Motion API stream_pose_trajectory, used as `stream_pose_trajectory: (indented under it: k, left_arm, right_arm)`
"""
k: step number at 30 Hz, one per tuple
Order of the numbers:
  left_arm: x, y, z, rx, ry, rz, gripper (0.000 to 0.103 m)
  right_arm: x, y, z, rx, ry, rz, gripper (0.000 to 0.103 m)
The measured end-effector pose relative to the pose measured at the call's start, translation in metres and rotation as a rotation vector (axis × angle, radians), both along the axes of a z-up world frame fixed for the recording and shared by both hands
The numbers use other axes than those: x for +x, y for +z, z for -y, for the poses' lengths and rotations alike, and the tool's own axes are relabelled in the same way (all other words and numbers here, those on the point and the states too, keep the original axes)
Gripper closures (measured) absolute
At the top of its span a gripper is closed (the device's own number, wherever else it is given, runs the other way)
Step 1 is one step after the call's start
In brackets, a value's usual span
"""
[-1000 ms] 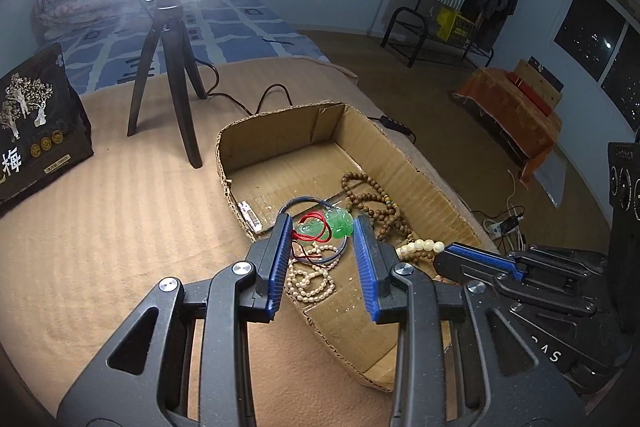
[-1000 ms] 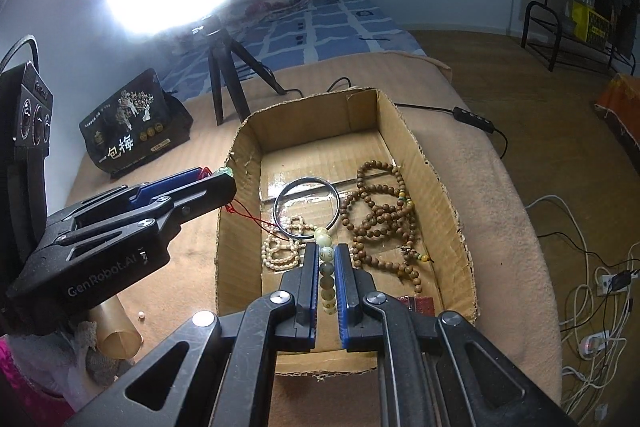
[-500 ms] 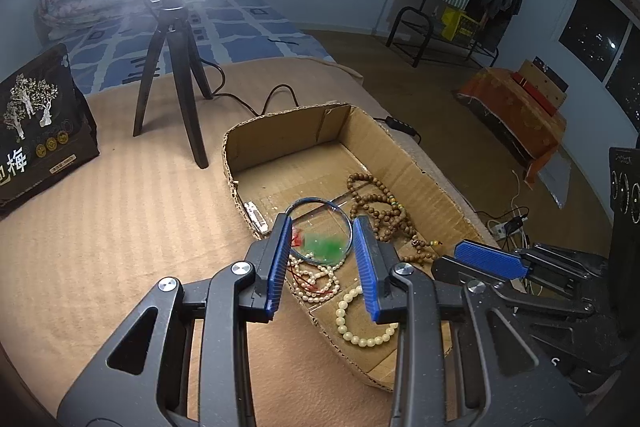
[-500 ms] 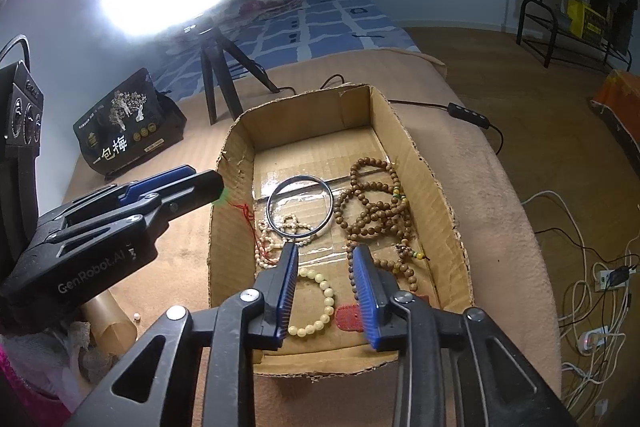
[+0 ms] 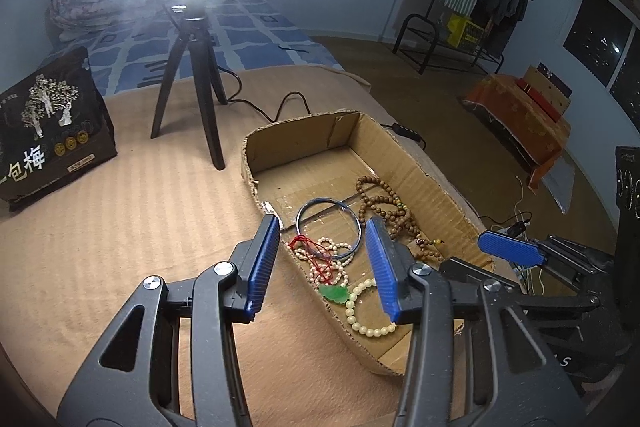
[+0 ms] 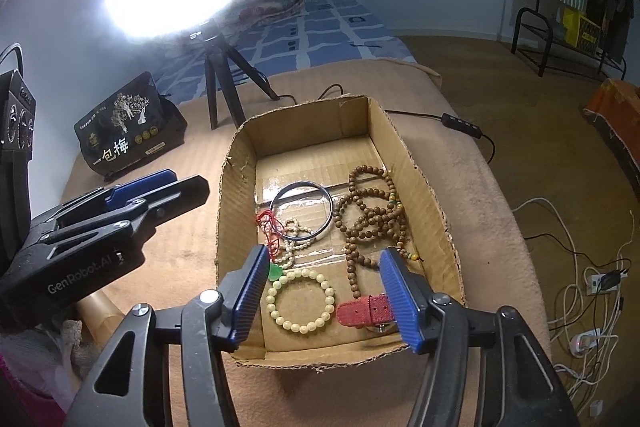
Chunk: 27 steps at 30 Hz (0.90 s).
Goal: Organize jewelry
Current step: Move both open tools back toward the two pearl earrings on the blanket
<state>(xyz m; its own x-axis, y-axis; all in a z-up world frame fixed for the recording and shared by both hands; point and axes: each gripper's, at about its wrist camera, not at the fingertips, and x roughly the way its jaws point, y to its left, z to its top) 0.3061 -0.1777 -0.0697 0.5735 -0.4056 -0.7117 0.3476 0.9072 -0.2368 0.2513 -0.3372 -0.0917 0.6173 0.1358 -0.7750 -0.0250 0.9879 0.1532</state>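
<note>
A shallow cardboard box (image 5: 436,183) (image 6: 424,183) lies on a tan blanket. Inside it are a metal bangle (image 5: 329,227) (image 6: 301,211), brown wooden beads (image 5: 384,207) (image 6: 372,215), a small pale bead strand (image 5: 328,267), a green pendant on red cord (image 5: 334,293) (image 6: 275,271), a cream bead bracelet (image 5: 362,319) (image 6: 302,301) and a red strap (image 6: 364,309). My left gripper (image 5: 322,267) (image 6: 180,185) hovers over the box's near left corner, jaws opening, nothing pressed between them. My right gripper (image 6: 326,299) (image 5: 488,255) hangs above the cream bracelet, jaws opening, holding nothing.
A bright ring light on a black tripod (image 5: 192,83) (image 6: 224,83) stands behind the box, its cable (image 5: 276,111) trailing past the far end. A black printed bag (image 5: 44,131) (image 6: 124,131) sits at the left. Power strip and wires (image 6: 592,291) lie on the floor at right.
Both grippers widened. The right one let go of the cream bracelet and the left one let go of the green pendant; both pieces dropped into the box's near end.
</note>
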Motion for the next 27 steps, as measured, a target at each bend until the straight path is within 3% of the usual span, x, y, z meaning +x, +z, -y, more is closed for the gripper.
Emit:
stream_pose_trajectory:
  k: [12, 21, 27]
  left_arm:
    - [-0.016, 0.017, -0.028, 0.006, 0.021, 0.024, 0.058]
    - [-0.035, 0.031, -0.081, 0.005, 0.074, 0.047, 0.058]
    - [-0.049, 0.025, -0.124, 0.014, 0.128, 0.035, 0.058]
  right_arm:
    - [-0.01, 0.014, -0.009, 0.003, 0.002, 0.037, 0.018]
    - [-0.019, 0.018, -0.03, 0.0, 0.059, 0.046, 0.017]
    - [-0.029, 0.017, -0.055, 0.02, 0.129, 0.053, 0.017]
